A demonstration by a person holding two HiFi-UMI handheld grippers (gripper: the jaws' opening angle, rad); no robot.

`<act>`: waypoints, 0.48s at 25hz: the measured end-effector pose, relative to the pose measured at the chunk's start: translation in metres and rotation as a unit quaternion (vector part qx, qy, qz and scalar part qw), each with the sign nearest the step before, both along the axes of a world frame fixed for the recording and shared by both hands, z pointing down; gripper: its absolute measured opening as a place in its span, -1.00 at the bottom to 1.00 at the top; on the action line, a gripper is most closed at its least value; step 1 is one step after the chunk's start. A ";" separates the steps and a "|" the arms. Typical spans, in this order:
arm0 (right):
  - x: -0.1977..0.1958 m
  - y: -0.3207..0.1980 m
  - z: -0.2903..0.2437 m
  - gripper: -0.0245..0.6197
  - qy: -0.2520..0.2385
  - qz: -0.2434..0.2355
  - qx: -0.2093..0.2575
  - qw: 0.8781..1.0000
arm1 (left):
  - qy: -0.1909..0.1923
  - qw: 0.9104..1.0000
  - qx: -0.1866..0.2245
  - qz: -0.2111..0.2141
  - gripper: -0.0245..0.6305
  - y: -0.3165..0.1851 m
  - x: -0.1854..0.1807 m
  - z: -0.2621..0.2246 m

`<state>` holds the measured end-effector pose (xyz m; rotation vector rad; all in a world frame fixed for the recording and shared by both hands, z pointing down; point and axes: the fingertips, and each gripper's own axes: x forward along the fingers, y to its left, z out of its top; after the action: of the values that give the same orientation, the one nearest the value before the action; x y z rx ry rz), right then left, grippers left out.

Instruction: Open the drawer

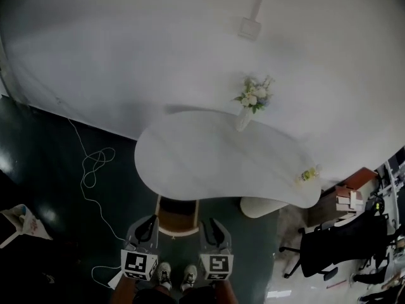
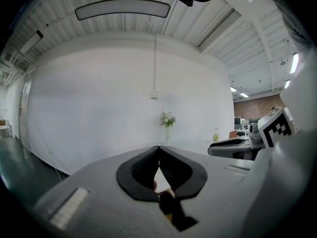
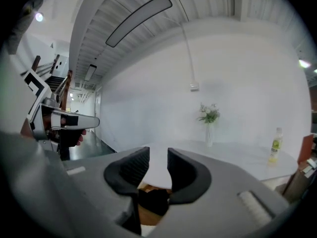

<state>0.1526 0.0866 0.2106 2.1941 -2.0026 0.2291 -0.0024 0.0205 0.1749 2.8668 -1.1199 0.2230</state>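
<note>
A white kidney-shaped table point(image 1: 190, 170) stands against the white wall. Under its near edge sits a brown wooden unit point(image 1: 177, 217) with a pale rim; no drawer front or handle shows. My left gripper point(image 1: 147, 223) hovers just left of that unit and my right gripper point(image 1: 216, 225) just right of it, both short of the table. In the left gripper view the left gripper point(image 2: 158, 148) is shut, tips touching, with nothing held. In the right gripper view the right gripper point(image 3: 158, 152) is open with an empty gap, and brown wood point(image 3: 148, 188) shows below it.
A vase of flowers point(image 1: 253, 100) stands at the table's far edge and a small bottle point(image 1: 308, 175) at its right end. A white cable point(image 1: 95, 163) loops over the dark floor at left. A black office chair point(image 1: 335, 246) and boxes point(image 1: 351, 198) crowd the right.
</note>
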 end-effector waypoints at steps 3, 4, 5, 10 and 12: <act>0.015 0.009 -0.031 -0.55 0.007 0.005 0.014 1.000 | 0.010 1.000 0.008 -0.001 -0.89 0.003 0.004 -0.026; 0.022 0.014 -0.039 -0.55 0.009 0.010 0.017 1.000 | 0.012 1.000 0.009 -0.001 -0.89 0.005 0.007 -0.032; 0.028 0.020 -0.046 -0.55 0.011 0.015 0.020 1.000 | 0.013 1.000 0.010 0.000 -0.89 0.008 0.010 -0.038; 0.050 0.054 -0.061 -0.60 0.018 0.040 0.017 0.999 | 0.010 1.000 0.019 0.011 -0.89 0.020 0.020 -0.059; 0.058 0.066 -0.064 -0.61 0.020 0.050 0.017 0.998 | 0.008 1.000 0.022 0.017 -0.89 0.026 0.024 -0.063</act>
<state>0.2105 0.1528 0.1470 2.3028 -1.8928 0.1616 0.0215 0.0460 0.1115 2.9229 -1.0880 0.1790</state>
